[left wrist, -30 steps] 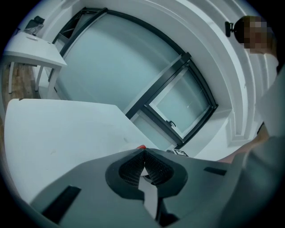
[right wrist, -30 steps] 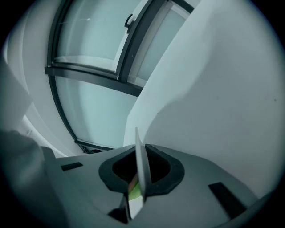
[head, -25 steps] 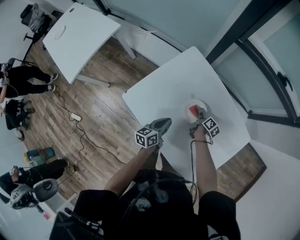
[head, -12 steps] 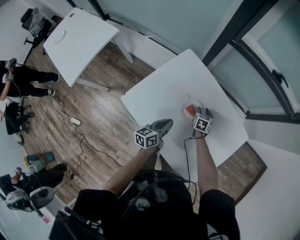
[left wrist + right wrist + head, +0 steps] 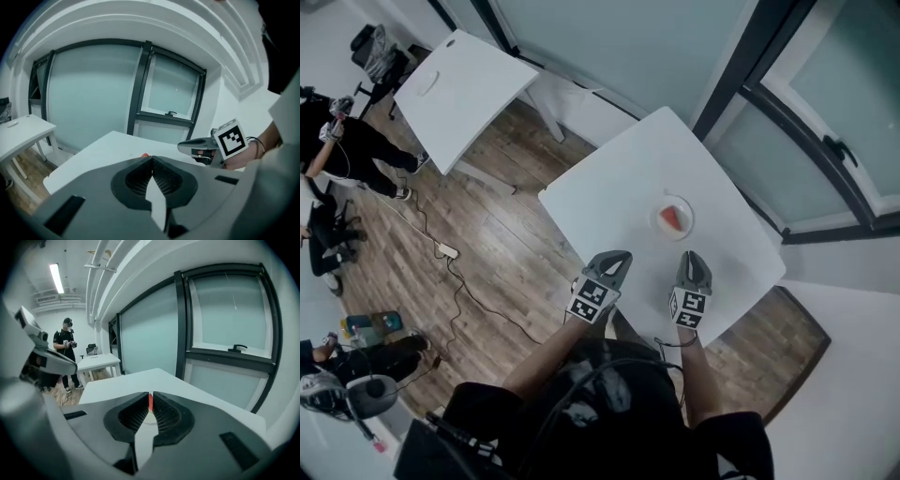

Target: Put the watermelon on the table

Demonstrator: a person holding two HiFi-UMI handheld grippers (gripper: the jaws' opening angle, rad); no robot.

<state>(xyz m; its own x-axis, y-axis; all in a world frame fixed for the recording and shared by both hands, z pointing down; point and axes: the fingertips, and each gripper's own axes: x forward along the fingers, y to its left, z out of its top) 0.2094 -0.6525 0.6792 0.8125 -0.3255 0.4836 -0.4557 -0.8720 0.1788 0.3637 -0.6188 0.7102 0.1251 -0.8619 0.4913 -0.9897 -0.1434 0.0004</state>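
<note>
A red watermelon slice [image 5: 673,218] lies on a small white plate [image 5: 657,227] on the white table [image 5: 619,178]. Both grippers hover side by side over the table's near edge, short of the plate. My left gripper [image 5: 619,255] is shut and empty; in the left gripper view its pads [image 5: 151,159] meet, with a bit of the slice [image 5: 145,155] just past them. The jaws of my right gripper [image 5: 693,256] are closing with nothing between them. The right gripper view shows the far slice [image 5: 150,402] through the narrow slit left at the tips [image 5: 150,394].
A second white table [image 5: 459,80] stands at the back left on the wooden floor. A cable and power strip [image 5: 448,250] lie on that floor. People stand at the far left [image 5: 342,141]. Dark-framed glass walls [image 5: 750,84] run behind the table.
My right gripper has pulled back from the plate toward the near table edge and rolled over; the slice stays on the plate. My left gripper has rolled and shifted a little.
</note>
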